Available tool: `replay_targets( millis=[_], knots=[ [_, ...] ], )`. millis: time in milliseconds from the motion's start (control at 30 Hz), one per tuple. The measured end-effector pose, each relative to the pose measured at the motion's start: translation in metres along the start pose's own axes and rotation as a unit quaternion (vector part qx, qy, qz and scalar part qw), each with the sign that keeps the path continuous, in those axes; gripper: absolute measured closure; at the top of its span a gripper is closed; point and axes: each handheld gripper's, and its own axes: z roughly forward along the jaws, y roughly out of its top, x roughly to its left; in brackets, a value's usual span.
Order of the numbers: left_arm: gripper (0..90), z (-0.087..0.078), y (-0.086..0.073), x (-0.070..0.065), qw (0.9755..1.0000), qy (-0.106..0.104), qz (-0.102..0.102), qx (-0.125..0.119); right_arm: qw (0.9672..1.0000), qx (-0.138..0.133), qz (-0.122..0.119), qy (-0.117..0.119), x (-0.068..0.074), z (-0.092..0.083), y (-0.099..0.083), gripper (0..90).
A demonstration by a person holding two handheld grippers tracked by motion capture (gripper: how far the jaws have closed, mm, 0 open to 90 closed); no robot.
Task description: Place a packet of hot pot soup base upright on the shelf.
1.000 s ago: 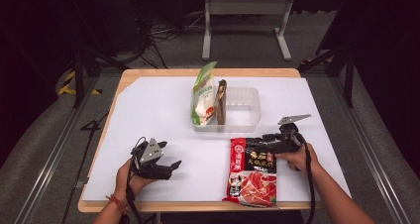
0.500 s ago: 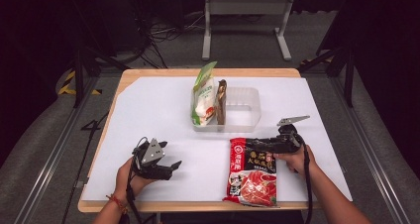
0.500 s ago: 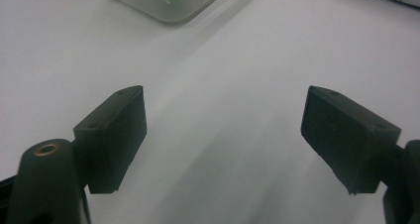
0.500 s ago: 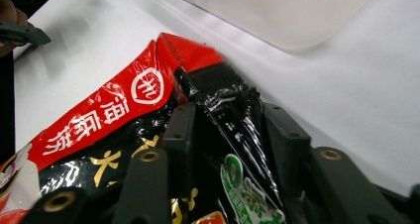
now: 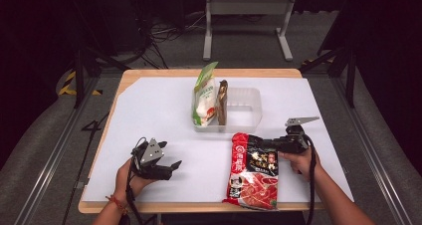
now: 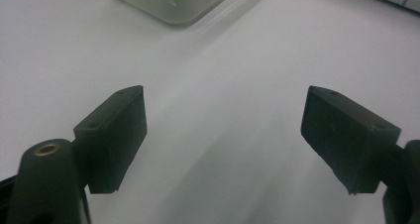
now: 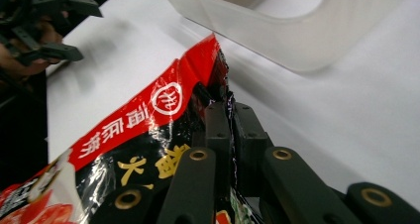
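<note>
- Pinching the upper right edge of the flat red and black foil food packet (image 5: pixel 253 170), the right hand-held gripper (image 5: pixel 271 144) has just been closing its jaws; the right gripper view shows them pressed together on the foil (image 7: pixel 148 120) with the film caught between them.
- That packet lies flat on the white sheet covering the bench (image 5: pixel 164 105), at the front right, its lower end reaching the bench's front edge and its top corner just short of the clear plastic rectangular tray (image 5: pixel 246 108).
- The tray sits mid-bench; a green and white pouch (image 5: pixel 205 98) and a thin dark brown packet (image 5: pixel 222 101) stand on edge at its left end, while its right part shows bare.
- The left hand-held gripper (image 5: pixel 171 166) rests low at the front left, jaws spread wide with nothing between them, only white sheet beneath (image 6: pixel 223 135).
- Open sheet stretches between the two hands, along the left side, and behind and right of the tray toward the far edge.
</note>
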Motion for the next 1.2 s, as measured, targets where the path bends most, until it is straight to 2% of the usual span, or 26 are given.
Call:
replay_targets(
  millis=[200,400,600,967,1200],
  knots=[
    [18.6,0.0,0.0,0.0,1.0,0.001,-0.001,0.001,0.9995,-0.021,-0.019,0.01,0.009,-0.013,0.003,87.6],
    [18.6,0.0,0.0,0.0,1.0,0.002,-0.004,-0.001,0.9978,-0.048,-0.041,0.021,0.026,-0.024,0.01,88.0],
    [18.6,-0.002,0.0,0.001,1.0,0.002,-0.007,-0.004,0.9951,-0.074,-0.057,0.034,0.042,-0.03,0.016,88.2],
    [18.5,-0.004,-0.001,0.003,0.9999,0.003,-0.013,-0.009,0.9908,-0.094,-0.086,0.045,0.069,-0.036,0.028,88.5],
    [18.5,-0.005,-0.001,0.004,0.9997,0.008,-0.018,-0.015,0.9867,-0.117,-0.102,0.048,0.089,-0.045,0.039,88.7]
  ],
)
